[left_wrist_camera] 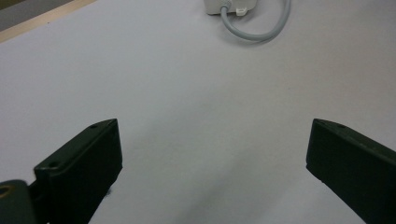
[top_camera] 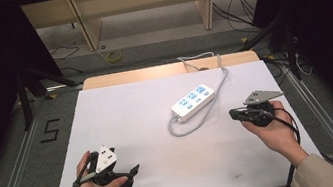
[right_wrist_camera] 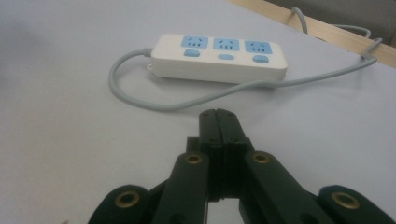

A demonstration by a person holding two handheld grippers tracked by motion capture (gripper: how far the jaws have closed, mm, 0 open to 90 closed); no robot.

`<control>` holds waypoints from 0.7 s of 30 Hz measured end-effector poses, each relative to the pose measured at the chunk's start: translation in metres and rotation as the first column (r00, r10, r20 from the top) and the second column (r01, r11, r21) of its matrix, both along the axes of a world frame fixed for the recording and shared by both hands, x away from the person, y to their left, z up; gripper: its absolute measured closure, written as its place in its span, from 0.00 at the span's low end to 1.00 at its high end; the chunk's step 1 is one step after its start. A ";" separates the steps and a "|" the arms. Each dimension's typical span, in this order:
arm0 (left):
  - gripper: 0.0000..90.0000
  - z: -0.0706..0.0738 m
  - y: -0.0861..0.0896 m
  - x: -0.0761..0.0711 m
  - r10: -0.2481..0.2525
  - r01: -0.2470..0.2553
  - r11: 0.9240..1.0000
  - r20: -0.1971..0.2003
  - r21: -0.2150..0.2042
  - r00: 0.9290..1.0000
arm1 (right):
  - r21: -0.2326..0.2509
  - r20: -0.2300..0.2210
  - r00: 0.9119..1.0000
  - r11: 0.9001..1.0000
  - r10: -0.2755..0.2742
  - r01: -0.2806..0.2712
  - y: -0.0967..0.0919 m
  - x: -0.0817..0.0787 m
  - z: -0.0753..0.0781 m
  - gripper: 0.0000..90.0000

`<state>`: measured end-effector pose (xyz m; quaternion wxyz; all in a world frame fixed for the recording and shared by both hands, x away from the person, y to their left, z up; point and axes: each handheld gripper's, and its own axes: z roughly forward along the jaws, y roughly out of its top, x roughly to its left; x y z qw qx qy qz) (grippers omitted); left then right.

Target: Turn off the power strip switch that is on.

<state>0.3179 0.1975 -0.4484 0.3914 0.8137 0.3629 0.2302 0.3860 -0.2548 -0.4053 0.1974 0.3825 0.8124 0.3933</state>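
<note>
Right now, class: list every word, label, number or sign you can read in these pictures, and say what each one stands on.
"5": black tape strips on the grey floor left of the table, shaped like that digit.
Power strip: blue socket faces and blue buttons, no lettering legible.
Grey plates on the left gripper and right gripper: no text.

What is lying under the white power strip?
The power strip lies on the white table cover, its grey cable looping beside it. What the strip's body covers cannot be seen.
</note>
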 end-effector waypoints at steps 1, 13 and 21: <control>0.03 0.000 0.000 0.000 -0.001 0.001 1.000 -0.001 -0.001 1.000 | 0.000 -0.006 1.000 1.000 -0.003 0.003 0.001 0.002 0.001 1.00; 0.04 0.000 0.001 0.000 0.004 -0.004 1.000 0.000 -0.006 1.000 | -0.006 -0.040 0.999 1.000 -0.029 0.029 0.006 0.026 0.005 1.00; 0.04 0.000 0.000 0.000 -0.002 0.002 1.000 0.002 -0.009 1.000 | -0.026 -0.053 0.998 0.999 -0.033 0.031 0.015 0.038 0.007 1.00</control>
